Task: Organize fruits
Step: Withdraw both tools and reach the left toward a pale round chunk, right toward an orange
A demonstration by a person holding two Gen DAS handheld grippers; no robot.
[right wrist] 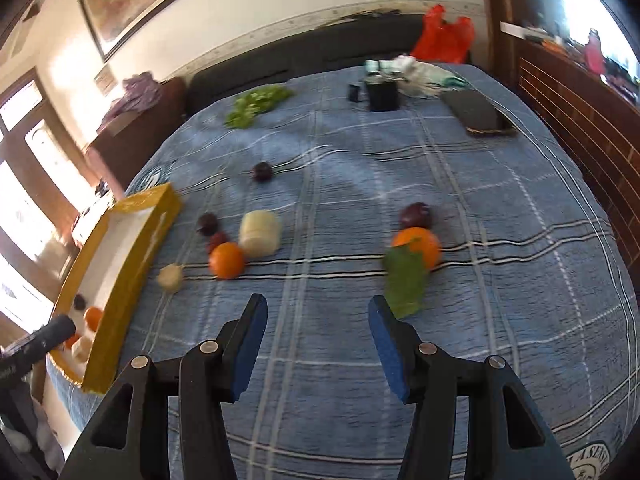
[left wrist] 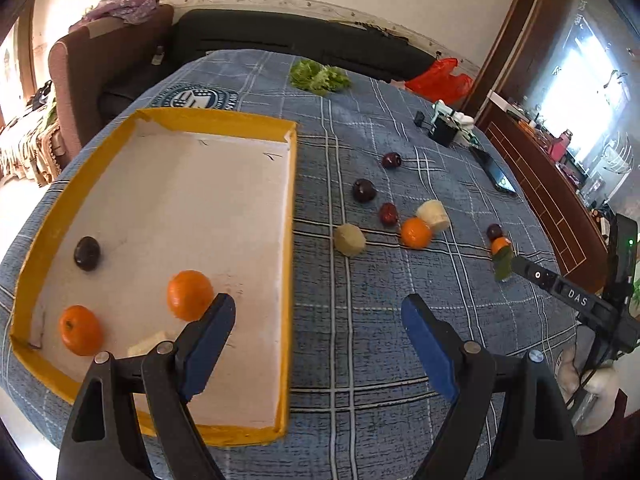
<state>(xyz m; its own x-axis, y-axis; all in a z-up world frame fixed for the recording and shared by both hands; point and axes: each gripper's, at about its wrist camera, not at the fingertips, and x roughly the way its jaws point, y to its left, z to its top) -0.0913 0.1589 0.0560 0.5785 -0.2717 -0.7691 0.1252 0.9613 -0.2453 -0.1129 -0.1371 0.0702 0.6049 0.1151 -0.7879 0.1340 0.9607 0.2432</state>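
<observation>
- Fingers of the left gripper (left wrist: 318, 316) stand wide apart with nothing between them, hovering over the near right wall of the yellow tray (left wrist: 291, 240); one blue pad (left wrist: 212, 340) shows just in front of an orange lying inside.
- Fingers of the right gripper (right wrist: 318, 320) stand moderately apart and empty, above the blue plaid cloth (right wrist: 500, 280) of the surface, with loose fruit ahead on both sides.
- Step in hand, as judged: fetch the next loose fruit for the tray. Nearest candidate for the right gripper is the orange with a green leaf (right wrist: 418, 246); a dark plum (right wrist: 416, 216) sits touching or just behind it.
- Recommended handling: widen the fingers before descending, straddle the orange across its middle, keep the pads clear of the leaf and the plum, and close gently, as round fruit may roll on soft cloth.
- Left-side cluster: a second orange (right wrist: 227, 260), a pale cut chunk (right wrist: 260, 234), a smaller pale chunk (right wrist: 171, 277) and further plums; these lie closer to the tray.
- Tray contents: two oranges (left wrist: 190, 295) (left wrist: 80, 330), one dark plum (left wrist: 87, 253), and a pale piece (left wrist: 150, 345) partly hidden behind the left gripper. Most of the white floor is bare.
- Outside the fruit group: green leafy vegetable (left wrist: 320, 76) at the far edge, red plastic bag (left wrist: 440, 80), phone (left wrist: 496, 172).
</observation>
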